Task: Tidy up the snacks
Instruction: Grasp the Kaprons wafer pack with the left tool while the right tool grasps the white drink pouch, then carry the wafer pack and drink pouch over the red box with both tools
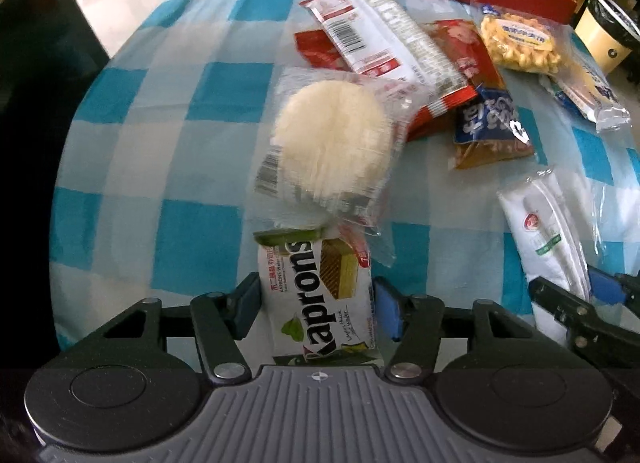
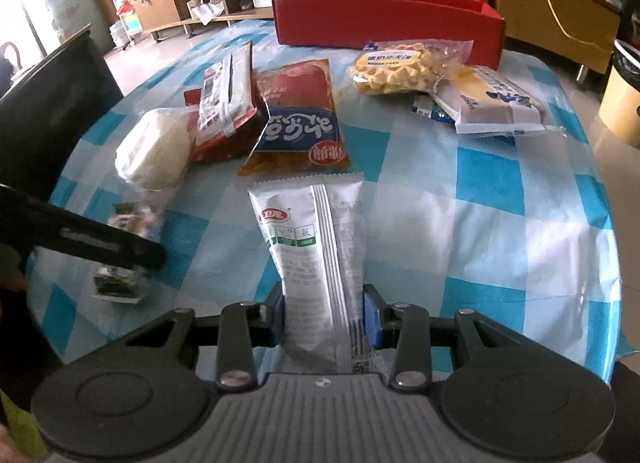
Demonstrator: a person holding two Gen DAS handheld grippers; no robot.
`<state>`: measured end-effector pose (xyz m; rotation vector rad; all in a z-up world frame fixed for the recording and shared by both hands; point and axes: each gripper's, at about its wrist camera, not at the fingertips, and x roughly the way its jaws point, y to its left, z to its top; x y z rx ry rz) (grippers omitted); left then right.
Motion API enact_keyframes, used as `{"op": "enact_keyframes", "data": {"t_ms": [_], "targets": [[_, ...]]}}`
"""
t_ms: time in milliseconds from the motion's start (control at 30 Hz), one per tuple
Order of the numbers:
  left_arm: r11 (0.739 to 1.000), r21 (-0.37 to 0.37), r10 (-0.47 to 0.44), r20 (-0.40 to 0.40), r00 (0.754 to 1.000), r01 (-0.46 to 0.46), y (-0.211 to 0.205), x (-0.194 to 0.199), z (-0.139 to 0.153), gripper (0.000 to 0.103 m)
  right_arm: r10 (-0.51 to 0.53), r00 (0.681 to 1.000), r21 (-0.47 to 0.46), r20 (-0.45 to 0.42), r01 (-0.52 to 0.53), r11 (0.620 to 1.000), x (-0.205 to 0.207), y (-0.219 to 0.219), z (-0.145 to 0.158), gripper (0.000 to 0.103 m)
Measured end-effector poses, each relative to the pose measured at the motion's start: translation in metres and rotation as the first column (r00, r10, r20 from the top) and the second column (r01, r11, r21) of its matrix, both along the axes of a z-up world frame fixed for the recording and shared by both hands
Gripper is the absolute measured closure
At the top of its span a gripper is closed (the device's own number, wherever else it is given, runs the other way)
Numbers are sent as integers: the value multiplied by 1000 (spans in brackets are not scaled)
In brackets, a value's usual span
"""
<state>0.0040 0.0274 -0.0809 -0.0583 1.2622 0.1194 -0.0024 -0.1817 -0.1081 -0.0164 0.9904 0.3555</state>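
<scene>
My left gripper [image 1: 316,303] is shut on a white and green Kaprons wafer pack [image 1: 320,295], held just above the checked cloth. A clear pack of round white rice crackers [image 1: 332,143] lies right in front of it. My right gripper [image 2: 326,313] is shut on a long white snack pouch [image 2: 316,255]; the pouch also shows in the left wrist view [image 1: 548,239]. The red box [image 2: 384,23] stands open at the far edge of the table. The left gripper's arm [image 2: 80,239] shows at the left of the right wrist view, with the wafer pack [image 2: 120,255] under it.
Loose snacks lie mid-table: a red and white pack [image 1: 380,43], a blue and orange pack [image 2: 300,131], a yellow biscuit pack [image 2: 400,67] and a white and yellow pack [image 2: 492,103]. A dark chair [image 2: 48,103] stands left; a bin [image 2: 620,103] stands right.
</scene>
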Motion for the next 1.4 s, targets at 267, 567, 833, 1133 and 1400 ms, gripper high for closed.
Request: {"op": "enact_keyframes", "data": {"t_ms": [267, 567, 833, 1133, 1400], "targets": [[996, 48, -71, 17, 997, 70, -7, -1, -5, 32, 12, 1000, -1, 20, -12, 1000, 0, 3, 0, 56], [999, 43, -28, 0, 1000, 28, 6, 5, -17, 5, 85, 996, -28, 12, -85, 996, 8, 18, -2, 43], [993, 25, -115, 13, 993, 114, 7, 3, -7, 37, 76, 997, -49, 6, -76, 996, 6, 17, 6, 68], [986, -55, -153, 50, 987, 155, 9, -9, 21, 38, 9, 1000, 70, 2, -9, 998, -6, -3, 16, 68], [955, -237, -168, 75, 983, 182, 0, -15, 38, 38, -22, 1000, 131, 17, 20, 991, -9, -8, 23, 68]]}}
